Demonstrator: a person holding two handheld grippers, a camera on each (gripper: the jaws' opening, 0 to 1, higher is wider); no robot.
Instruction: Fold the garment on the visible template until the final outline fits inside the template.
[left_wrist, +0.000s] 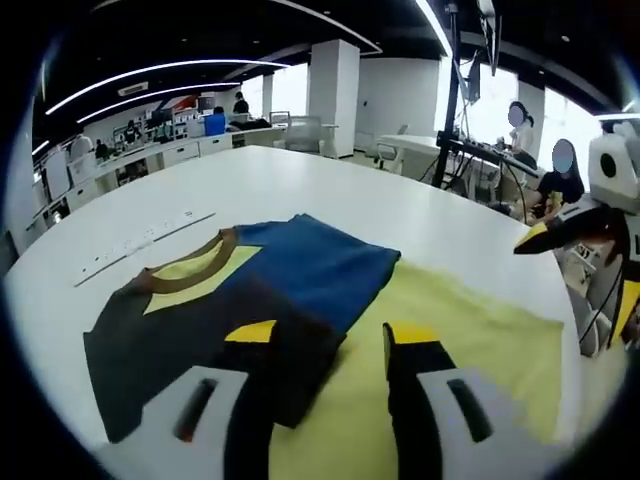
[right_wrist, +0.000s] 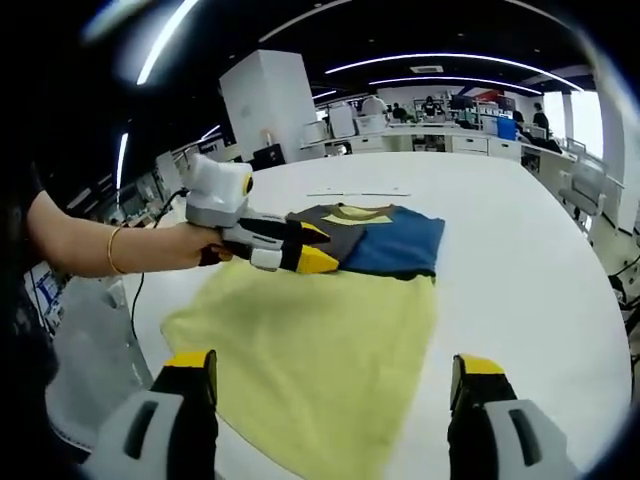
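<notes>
Garment (left_wrist: 250, 310) lies folded on the yellow template (left_wrist: 470, 340) on the bench (left_wrist: 330, 190), just ahead of our left gripper (left_wrist: 315, 345), jaws wide. Our right gripper (right_wrist: 335, 375), jaws wide and empty, hangs well back, so we judge the left nearer.

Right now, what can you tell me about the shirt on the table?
The dark grey and blue cloth T-shirt has a brown collar with yellow inside. It lies flat and partly folded, the blue part laid over the grey. It rests partly on the pale yellow cloth sheet and partly on the white table. The left tool hovers at its edge; whether they touch is unclear.
</notes>
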